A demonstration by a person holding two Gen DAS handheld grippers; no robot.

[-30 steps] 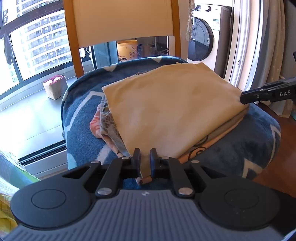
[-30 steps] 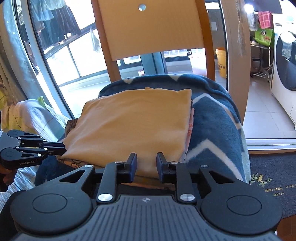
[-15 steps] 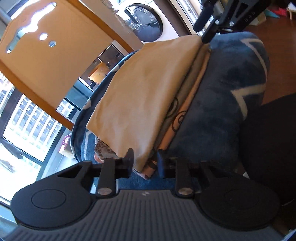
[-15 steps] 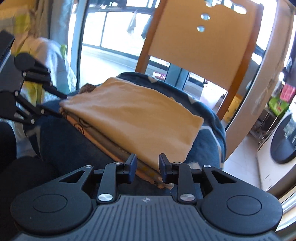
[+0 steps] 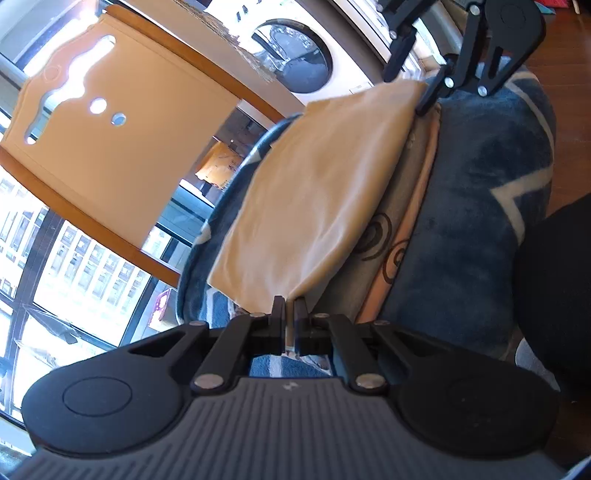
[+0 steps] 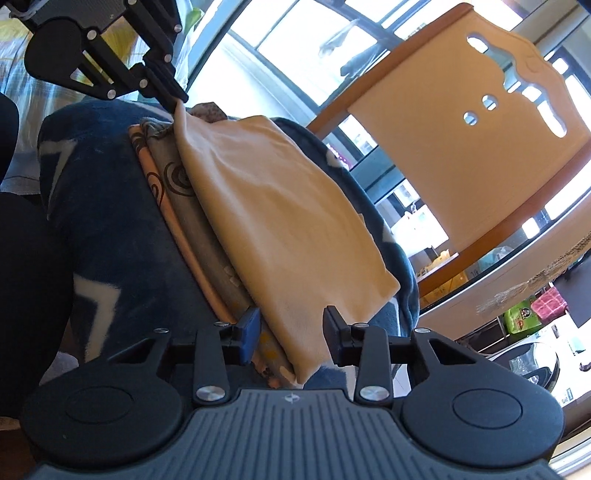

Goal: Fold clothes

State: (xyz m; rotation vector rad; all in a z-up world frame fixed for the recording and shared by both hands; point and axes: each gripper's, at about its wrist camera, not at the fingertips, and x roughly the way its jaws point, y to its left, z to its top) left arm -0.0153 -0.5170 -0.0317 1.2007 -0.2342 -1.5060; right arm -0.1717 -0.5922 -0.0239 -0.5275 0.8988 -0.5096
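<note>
A folded tan cloth [image 5: 325, 192] lies on top of a stack of folded clothes, among them a grey one with dark swirls [image 5: 380, 236], on a chair seat covered by a blue blanket [image 5: 480, 192]. My left gripper [image 5: 290, 308] is shut on the near corner of the tan cloth. My right gripper [image 6: 291, 328] is open, its jaws on either side of the opposite corner of the tan cloth [image 6: 280, 221]. The left gripper also shows in the right wrist view [image 6: 177, 98], pinching the far corner. The right gripper shows in the left wrist view [image 5: 424, 99].
The wooden chair back [image 5: 110, 147] rises behind the stack. A washing machine [image 5: 295, 62] stands beyond it. Large windows [image 6: 295, 29] lie behind the chair. My dark-clothed legs [image 5: 554, 295] are close to the seat's front edge.
Both grippers have dropped low and rolled sideways at the stack's front corners. The left gripper has shut on the tan cloth's corner. The right gripper has opened wider around its corner.
</note>
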